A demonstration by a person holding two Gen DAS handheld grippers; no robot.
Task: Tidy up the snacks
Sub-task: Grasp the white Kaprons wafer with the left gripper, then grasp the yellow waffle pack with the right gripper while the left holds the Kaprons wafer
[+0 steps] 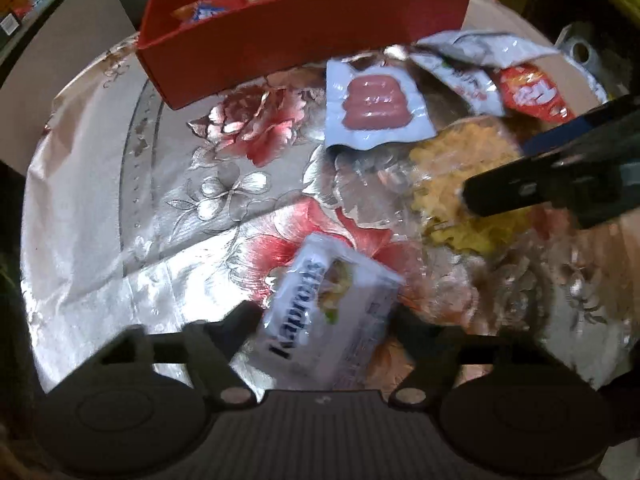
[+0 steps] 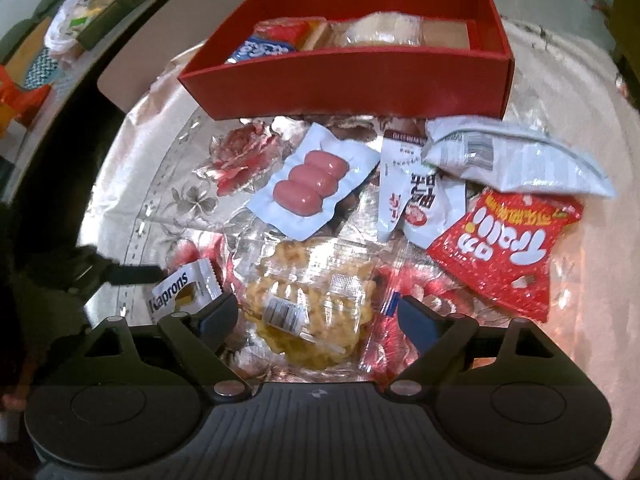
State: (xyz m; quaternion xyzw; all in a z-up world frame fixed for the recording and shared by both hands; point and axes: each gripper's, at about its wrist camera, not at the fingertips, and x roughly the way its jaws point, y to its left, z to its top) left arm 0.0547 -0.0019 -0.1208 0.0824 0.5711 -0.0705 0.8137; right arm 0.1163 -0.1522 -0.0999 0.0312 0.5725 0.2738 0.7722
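A white Kaprons packet sits between the fingers of my left gripper, which is shut on it, both pads against its sides. The same packet shows at the left of the right wrist view, with a left finger beside it. My right gripper stands open over a clear packet of yellow fried snack, its fingers on either side and off the wrap. The red box behind holds several packets. A sausage pack lies in front of it.
A red snack bag, white sachets and a silver-white bag lie at the right on the floral tablecloth. The table edge runs along the left. A second surface with bags stands beyond it.
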